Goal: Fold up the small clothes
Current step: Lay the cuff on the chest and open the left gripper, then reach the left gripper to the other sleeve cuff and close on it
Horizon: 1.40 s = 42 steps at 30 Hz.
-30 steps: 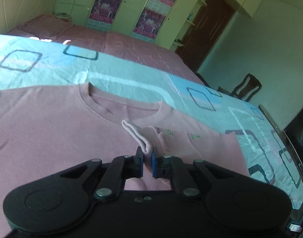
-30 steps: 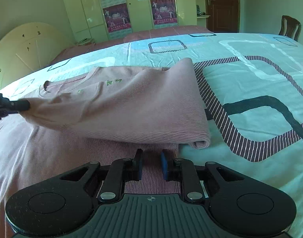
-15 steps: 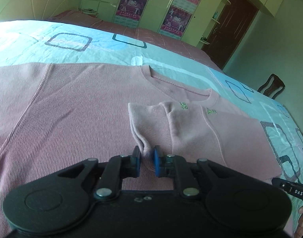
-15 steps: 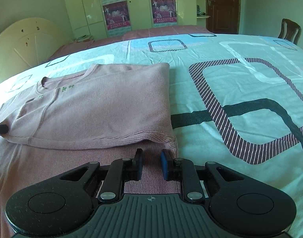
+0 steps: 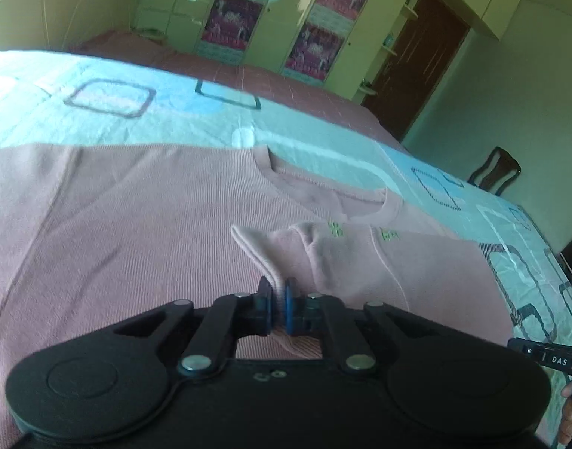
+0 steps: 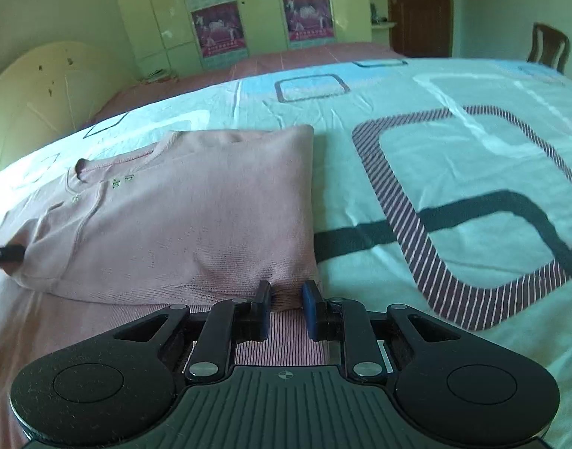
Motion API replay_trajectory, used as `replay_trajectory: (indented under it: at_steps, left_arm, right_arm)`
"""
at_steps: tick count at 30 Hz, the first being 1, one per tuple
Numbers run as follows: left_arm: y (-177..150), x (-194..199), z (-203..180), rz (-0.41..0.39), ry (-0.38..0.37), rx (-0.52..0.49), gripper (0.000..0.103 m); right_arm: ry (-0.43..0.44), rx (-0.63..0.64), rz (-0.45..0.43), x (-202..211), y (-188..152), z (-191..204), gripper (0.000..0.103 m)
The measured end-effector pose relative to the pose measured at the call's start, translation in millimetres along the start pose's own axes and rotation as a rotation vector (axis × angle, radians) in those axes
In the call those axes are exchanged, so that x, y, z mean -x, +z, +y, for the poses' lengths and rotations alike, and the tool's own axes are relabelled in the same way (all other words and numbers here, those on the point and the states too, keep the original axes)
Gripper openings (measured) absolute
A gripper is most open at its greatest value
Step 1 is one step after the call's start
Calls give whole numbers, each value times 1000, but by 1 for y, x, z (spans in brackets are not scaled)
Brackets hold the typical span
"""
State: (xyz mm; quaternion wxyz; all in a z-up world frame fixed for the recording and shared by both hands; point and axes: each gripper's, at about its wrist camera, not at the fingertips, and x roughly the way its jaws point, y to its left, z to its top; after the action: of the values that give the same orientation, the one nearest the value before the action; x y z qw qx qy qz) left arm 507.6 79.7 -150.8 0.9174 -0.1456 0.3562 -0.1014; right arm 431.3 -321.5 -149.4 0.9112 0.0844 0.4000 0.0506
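Folded-over side of the pink sweater (image 6: 196, 217) has come down flat on its body on the bed (image 6: 454, 172), left gripper (image 5: 277, 305) clamped on the sleeve cuff (image 5: 260, 258), right gripper (image 6: 286, 308) pinching the lower folded corner, so first side fold looks done.

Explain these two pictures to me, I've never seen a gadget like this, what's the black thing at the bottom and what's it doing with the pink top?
Each black shape is a hand-held two-finger gripper with a camera looking along its fingers; a person holds one in each hand. One picture comes from the left gripper, the other from the right gripper. A pink ribbed knit sweater lies on a bed with a light blue patterned sheet, one side already folded over. The left gripper is shut on the sweater's ribbed cuff. The right gripper pinches the folded edge near the hem.
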Motion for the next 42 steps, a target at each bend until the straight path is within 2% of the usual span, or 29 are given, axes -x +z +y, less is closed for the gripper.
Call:
replay_trajectory:
  at_steps: [2, 3, 4, 5, 6, 11, 14, 15, 16, 18, 19, 21, 22, 24, 25, 27, 29, 30, 32, 35, 37, 39, 42]
  left_arm:
    - [-1, 7, 0, -48, 19, -12, 7]
    - [-2, 6, -1, -46, 33, -25, 16]
    - [-2, 5, -1, -35, 56, -38, 25]
    - [-3, 3, 0, -32, 75, -40, 47]
    - [-2, 2, 3, -38, 85, -32, 61]
    - [11, -19, 20, 10, 44, 54, 55]
    - [20, -35, 23, 52, -32, 85, 55]
    - [23, -40, 23, 74, -77, 99, 51]
    - [25, -44, 23, 87, -111, 104, 44]
    - [25, -52, 21, 117, -149, 87, 17]
    - [24, -51, 18, 100, -137, 63, 6]
    - [20, -41, 11, 0, -50, 2, 6]
    - [18, -38, 10, -22, -18, -13, 6]
    - [11, -45, 10, 4, 37, -35, 7]
    - [9, -45, 10, 0, 42, -37, 12]
    - [12, -39, 9, -13, 75, -29, 31]
    - [15, -23, 5, -73, 160, -45, 38]
    - [17, -16, 0, -100, 156, -69, 39]
    - [22, -13, -14, -93, 113, -126, 43]
    - [20, -27, -45, -16, 77, -244, 57]
    - [13, -37, -59, 35, 67, -282, 56]
    - [5, -37, -65, 58, 62, -280, 49]
    - [-10, -23, -69, 23, 72, -288, 47]
  right_arm:
    - [12, -33, -43, 6, 5, -7, 20]
    - [14, -54, -69, 9, 8, -12, 20]
    - [12, -79, -96, 9, 13, -18, 20]
    - [14, -97, -106, 6, 19, -24, 20]
    - [23, -123, -103, 0, 28, -31, 21]
    - [129, -270, -77, -43, 68, -61, 21]
    - [196, -348, -33, -74, 81, -74, 21]
    - [212, -359, -17, -83, 83, -75, 21]
    - [228, -357, -1, -90, 85, -75, 21]
    - [241, -325, 3, -96, 88, -71, 20]
    - [238, -290, 0, -96, 90, -67, 20]
    - [158, -184, -46, -91, 92, -56, 12]
    - [117, -152, -55, -91, 92, -55, 8]
    - [80, -131, -33, -97, 90, -57, 9]
    - [84, -126, -28, -97, 90, -58, 9]
    - [71, -101, -49, -88, 94, -55, 9]
    - [78, -60, -91, -79, 101, -49, 9]
    - [81, -35, -94, -79, 106, -45, 9]
    - [83, 0, -71, -85, 112, -37, 9]
    - [60, 34, 16, -108, 113, -25, 9]
    - [37, 45, 25, -110, 109, -22, 9]
    - [34, 35, 44, -103, 106, -22, 9]
    - [33, 90, 52, -83, 88, -17, 9]
